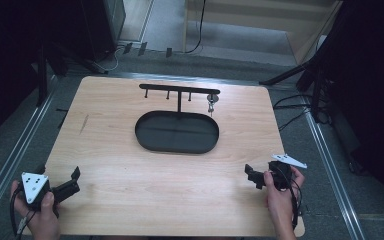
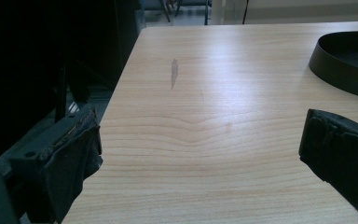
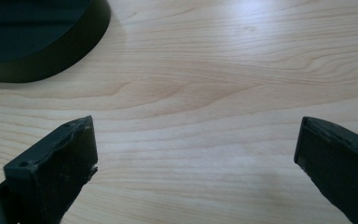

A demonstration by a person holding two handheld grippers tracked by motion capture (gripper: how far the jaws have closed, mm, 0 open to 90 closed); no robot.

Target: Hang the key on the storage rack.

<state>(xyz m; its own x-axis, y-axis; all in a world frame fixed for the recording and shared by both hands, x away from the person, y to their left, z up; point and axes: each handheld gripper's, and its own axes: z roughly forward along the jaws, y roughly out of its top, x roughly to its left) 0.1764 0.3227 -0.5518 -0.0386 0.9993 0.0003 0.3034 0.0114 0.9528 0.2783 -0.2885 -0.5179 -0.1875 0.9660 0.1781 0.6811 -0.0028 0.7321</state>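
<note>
A black oval tray [image 1: 177,132] lies empty in the middle of the wooden table [image 1: 130,190]. Behind it stands a black T-shaped rack [image 1: 179,91] with several hooks. A small metal key ring [image 1: 211,103] hangs from the rightmost hook. My left gripper [image 1: 74,181] rests at the table's front left corner, held by a hand, open with nothing between its jaws. My right gripper [image 1: 252,176] sits at the front right, open too and empty. The left gripper view has the gripper [image 2: 200,149] wide over bare wood, the tray [image 2: 349,60] at upper right. In the right gripper view the gripper [image 3: 196,149] is spread, the tray [image 3: 37,42] at upper left.
A grey scuff mark [image 2: 174,73] shows on the wood at the left side of the table. Black stands and cables [image 1: 300,105] surround the table on the floor. The table's left edge [image 2: 116,88] drops off close to the left gripper.
</note>
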